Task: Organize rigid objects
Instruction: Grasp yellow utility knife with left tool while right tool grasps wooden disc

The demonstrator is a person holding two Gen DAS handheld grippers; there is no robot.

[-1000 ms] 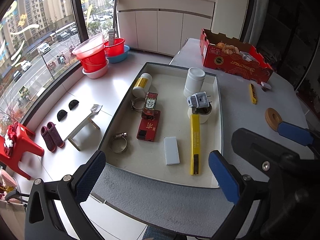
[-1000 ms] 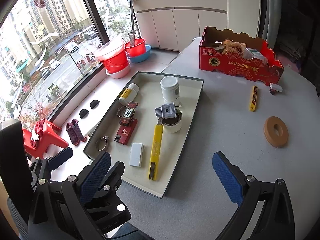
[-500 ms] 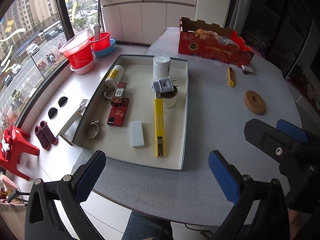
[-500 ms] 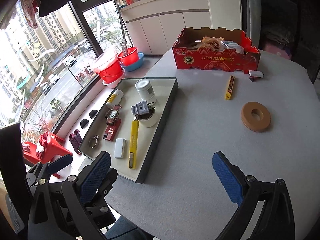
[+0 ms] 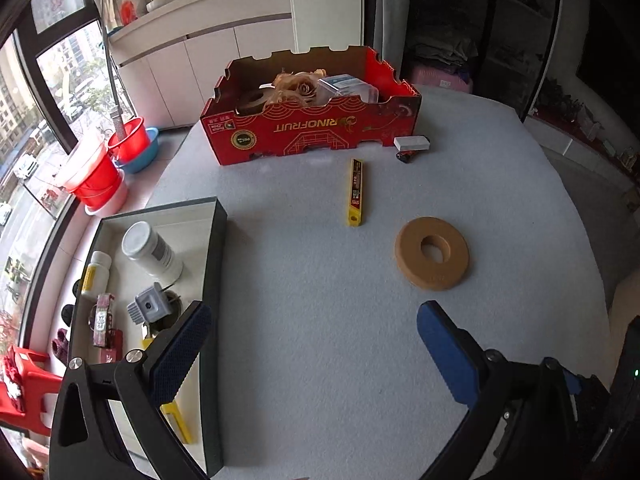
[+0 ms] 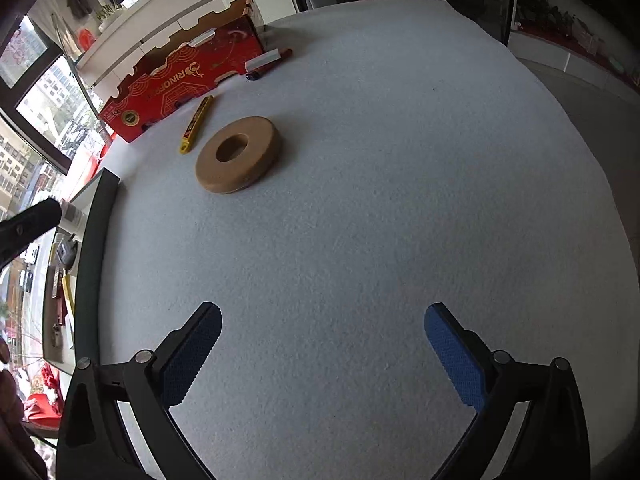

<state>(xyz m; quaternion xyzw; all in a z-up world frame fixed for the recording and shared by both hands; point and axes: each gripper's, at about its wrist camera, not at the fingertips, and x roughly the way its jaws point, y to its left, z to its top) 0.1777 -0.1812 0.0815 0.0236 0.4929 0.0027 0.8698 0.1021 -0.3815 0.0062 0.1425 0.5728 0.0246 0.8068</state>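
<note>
A tan ring-shaped disc (image 5: 432,253) lies on the grey table, beyond and slightly right of my left gripper (image 5: 312,344), which is open and empty. A yellow utility knife (image 5: 355,191) lies further back. A white block (image 5: 412,143) with a red pen beside it lies by the red box. The tray (image 5: 214,264) at the left holds a white jar (image 5: 150,250), a grey plug and several other items. My right gripper (image 6: 322,352) is open and empty over bare table; the disc (image 6: 238,154) and knife (image 6: 196,124) lie ahead to its left.
A red cardboard box (image 5: 312,128) with several items stands at the back of the table. Red buckets (image 5: 96,176) sit on the window ledge at the left. The table's rounded edge (image 6: 580,128) curves away on the right.
Both grippers have swung right, away from the tray and toward the disc and knife. The right gripper has dropped closer to the table. Both stay open.
</note>
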